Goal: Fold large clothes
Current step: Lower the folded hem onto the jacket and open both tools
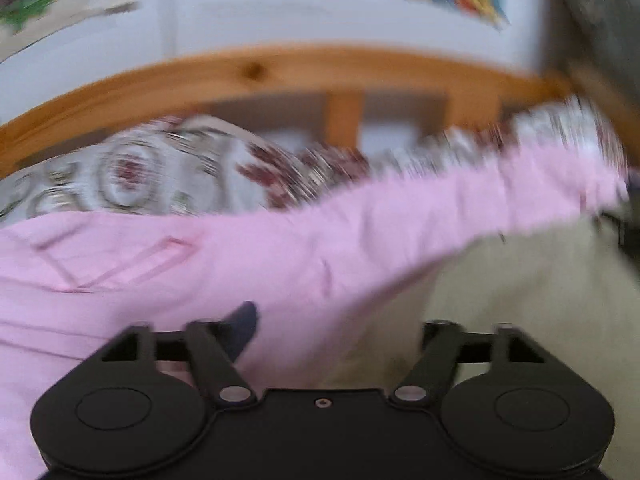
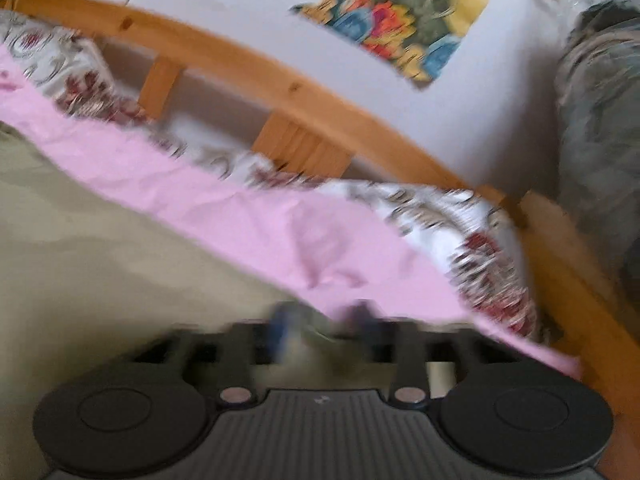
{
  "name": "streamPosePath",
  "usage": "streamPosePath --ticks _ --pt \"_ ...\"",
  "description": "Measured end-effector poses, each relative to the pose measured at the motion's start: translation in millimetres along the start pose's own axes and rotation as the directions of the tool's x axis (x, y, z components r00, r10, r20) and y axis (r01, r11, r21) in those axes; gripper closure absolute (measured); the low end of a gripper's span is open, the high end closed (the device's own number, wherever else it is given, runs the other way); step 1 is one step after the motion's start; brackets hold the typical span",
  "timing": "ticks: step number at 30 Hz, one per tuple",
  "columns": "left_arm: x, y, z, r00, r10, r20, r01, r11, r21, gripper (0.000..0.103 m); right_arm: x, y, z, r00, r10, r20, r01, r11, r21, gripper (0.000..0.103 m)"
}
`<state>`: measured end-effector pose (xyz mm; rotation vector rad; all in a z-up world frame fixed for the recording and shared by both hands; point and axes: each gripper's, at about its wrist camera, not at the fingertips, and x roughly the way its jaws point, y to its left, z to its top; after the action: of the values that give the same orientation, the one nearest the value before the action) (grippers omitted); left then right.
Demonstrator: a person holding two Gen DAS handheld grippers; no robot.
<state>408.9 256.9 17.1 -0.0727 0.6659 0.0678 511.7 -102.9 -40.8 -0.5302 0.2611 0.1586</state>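
Note:
A large pink garment (image 1: 248, 264) with a stitched pocket lies stretched across the bed; both views are motion-blurred. It also shows as a long pink band in the right wrist view (image 2: 248, 216). My left gripper (image 1: 320, 332) has one dark fingertip (image 1: 242, 328) pressed against the pink cloth; the other finger is hidden under the fabric. My right gripper (image 2: 324, 320) sits at the garment's lower edge, its blurred fingertips (image 2: 362, 314) close together at the cloth edge. Whether either grips the cloth is unclear.
A beige sheet (image 1: 520, 288) covers the bed in front of the garment. Floral pillows (image 1: 132, 168) lie behind it against a wooden headboard (image 1: 280, 68). Colourful posters (image 2: 404, 20) hang on the white wall. A grey fabric mass (image 2: 600, 120) stands at the right.

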Motion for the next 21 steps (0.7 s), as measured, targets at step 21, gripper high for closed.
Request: streamPosePath --ticks 21 --pt "-84.5 -105.5 -58.1 0.961 0.183 0.205 -0.118 0.949 -0.292 0.001 -149.2 38.7 19.2 0.977 0.182 0.113 -0.209 0.926 0.315 0.0"
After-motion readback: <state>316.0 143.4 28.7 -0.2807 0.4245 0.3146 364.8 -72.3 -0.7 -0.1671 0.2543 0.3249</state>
